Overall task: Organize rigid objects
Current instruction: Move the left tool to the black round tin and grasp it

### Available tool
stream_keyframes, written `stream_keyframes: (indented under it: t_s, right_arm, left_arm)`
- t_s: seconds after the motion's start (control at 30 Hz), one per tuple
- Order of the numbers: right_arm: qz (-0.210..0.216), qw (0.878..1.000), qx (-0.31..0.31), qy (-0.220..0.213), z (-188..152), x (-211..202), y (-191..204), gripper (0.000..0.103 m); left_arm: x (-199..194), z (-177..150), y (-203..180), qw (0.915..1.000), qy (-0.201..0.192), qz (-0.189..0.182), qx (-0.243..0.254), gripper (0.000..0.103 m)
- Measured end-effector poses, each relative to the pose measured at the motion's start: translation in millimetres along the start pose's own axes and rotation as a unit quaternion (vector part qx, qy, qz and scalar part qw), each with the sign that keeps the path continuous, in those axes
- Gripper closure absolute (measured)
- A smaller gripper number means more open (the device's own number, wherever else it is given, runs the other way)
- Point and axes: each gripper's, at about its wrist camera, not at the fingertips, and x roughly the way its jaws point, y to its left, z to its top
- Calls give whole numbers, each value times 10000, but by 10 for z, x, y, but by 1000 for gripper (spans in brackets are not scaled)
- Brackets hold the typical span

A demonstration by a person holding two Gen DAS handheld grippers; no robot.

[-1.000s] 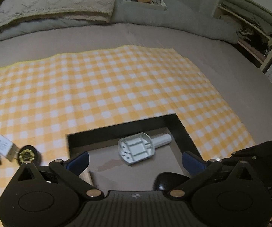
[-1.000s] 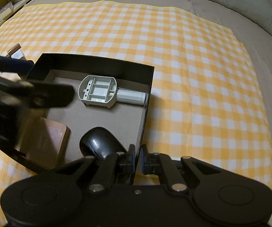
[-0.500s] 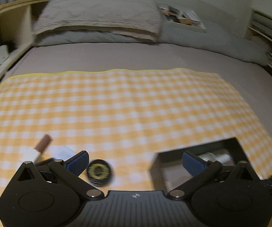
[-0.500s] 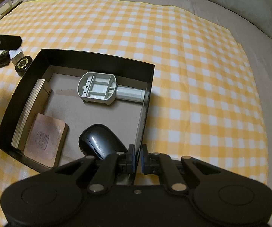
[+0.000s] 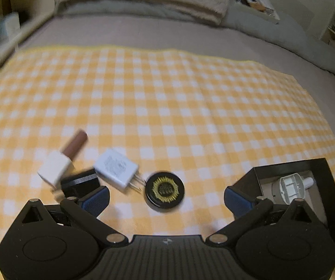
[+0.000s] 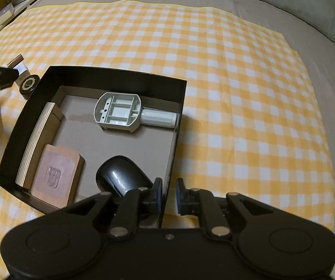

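Tin [image 5: 164,190] between wide jaws, seemingly untouched

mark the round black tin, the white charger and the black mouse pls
round black tin [image 5: 164,190]: left wrist view, on its gold-patterned lid.
white charger [image 5: 116,168]: left wrist view, on its flat printed face.
black mouse [image 6: 120,175]: right wrist view, on its glossy back.

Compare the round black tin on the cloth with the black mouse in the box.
The round black tin lies outside the box on the checked cloth; the black mouse is inside it. The tin is a flat disc with a gold emblem; the mouse is domed and plain. Both are black and no gripper holds either.
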Motion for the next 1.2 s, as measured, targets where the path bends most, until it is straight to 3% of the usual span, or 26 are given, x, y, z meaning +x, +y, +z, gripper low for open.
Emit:
stream_keyframes:
  t_s: [0.2,0.4,0.57,0.73,0.87,1.07,1.2]
  right_arm:
    - [52,10000,30,11,28,16,11,83]
    - [131,9999,-34,11,30,27,37,83]
    - [187,9997,-129,26,10,35,50,83]
    - [250,9997,-20,-53,13,5,-22,95]
    - [323,9994,88,-56,26,-2,-71,97]
    - [216,9998,-2,-55,28,-5,-49,97]
    - [208,9998,3,-50,29,-6,-20,97]
  left_arm:
    - [248,-49,41,9975,603,-145,-328,26]
    - [448,-49,98,9944,790,-321,-631,32]
    - [546,-4,56,9978,595,-72,-277,32]
    - [634,54,-38,9983,579,68,80,36]
    - [671,86,-153,9968,640,259,400,50]
    - [689,142,-257,9971,667,225,305,52]
    - [483,73,-169,9982,516,81,301,52]
